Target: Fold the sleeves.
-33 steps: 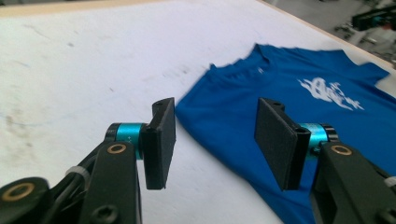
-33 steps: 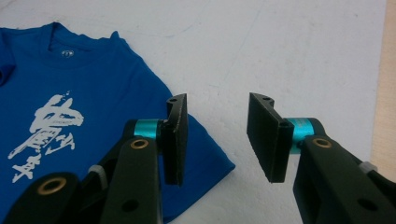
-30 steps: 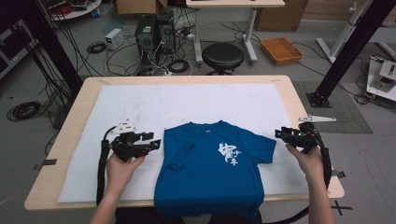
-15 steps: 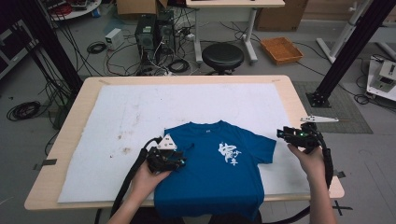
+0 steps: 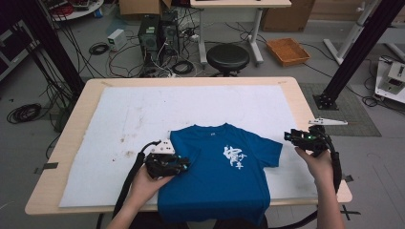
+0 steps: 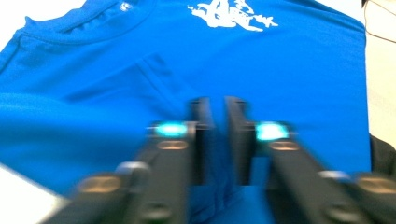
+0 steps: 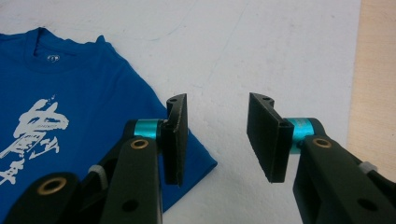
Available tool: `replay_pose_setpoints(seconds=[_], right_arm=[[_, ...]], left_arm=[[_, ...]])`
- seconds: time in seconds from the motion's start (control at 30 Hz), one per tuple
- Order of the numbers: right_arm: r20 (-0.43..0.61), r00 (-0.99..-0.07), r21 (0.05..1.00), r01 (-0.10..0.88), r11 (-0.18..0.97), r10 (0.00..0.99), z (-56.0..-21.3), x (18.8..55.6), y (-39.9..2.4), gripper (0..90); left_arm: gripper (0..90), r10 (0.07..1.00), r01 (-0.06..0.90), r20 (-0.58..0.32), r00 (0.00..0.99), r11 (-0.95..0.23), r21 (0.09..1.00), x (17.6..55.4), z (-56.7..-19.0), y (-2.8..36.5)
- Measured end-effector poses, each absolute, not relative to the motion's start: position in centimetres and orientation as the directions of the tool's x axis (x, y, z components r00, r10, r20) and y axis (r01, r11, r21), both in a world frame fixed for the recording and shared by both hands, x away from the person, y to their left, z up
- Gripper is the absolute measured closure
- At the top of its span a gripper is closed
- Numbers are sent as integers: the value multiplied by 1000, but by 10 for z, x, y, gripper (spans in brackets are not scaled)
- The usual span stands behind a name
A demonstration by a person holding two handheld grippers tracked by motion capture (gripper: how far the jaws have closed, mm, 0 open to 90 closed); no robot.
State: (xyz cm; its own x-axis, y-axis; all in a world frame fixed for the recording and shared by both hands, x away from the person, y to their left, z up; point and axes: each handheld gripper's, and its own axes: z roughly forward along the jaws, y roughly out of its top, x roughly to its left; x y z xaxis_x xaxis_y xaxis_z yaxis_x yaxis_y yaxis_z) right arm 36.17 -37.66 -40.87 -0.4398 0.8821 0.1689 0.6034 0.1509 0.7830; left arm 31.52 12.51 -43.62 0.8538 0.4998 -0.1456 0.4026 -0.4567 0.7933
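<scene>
High view: folding the blue T-shirt (image 5: 217, 176) begins
Left gripper (image 5: 184, 165), jaws just reopening slightly, pinches its sleeve; right gripper (image 5: 288, 136), open, must take the other sleeve

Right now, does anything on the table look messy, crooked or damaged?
The white mat has brownish stains left of the blue T-shirt. The shirt's left sleeve is folded in over its body while the right sleeve lies spread out, and its hem hangs over the near table edge.

T-shirt (image 5: 219, 174) on mat (image 5: 119, 119) — apparently flat.
</scene>
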Motion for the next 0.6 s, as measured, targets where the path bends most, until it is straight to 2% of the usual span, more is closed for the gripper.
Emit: replay_pose_setpoints(seconds=[0.03,0.07,0.1,0.2,0.33,0.47,0.6], right_arm=[[168,-439,783,603,151,883,-409,362,-377,588],[169,-435,783,605,148,885,-409,361,-377,588],[171,-434,785,602,144,884,-409,361,-378,585],[183,-435,787,602,133,882,-409,362,-378,585],[216,-437,771,625,122,873,-412,363,-378,593],[248,-428,734,668,119,869,-422,368,-376,646],[253,-430,708,693,136,867,-430,371,-374,648]], left_arm=[[589,510,409,-144,848,-457,790,317,-437,127],[583,517,410,-143,844,-451,793,317,-437,129],[511,538,418,-145,831,-431,800,318,-436,131],[507,577,402,-119,808,-393,827,318,-429,142],[483,695,368,-54,717,-312,876,319,-417,173],[477,774,374,-102,624,-181,910,321,-411,217],[477,805,384,-149,574,-104,918,321,-414,246]])
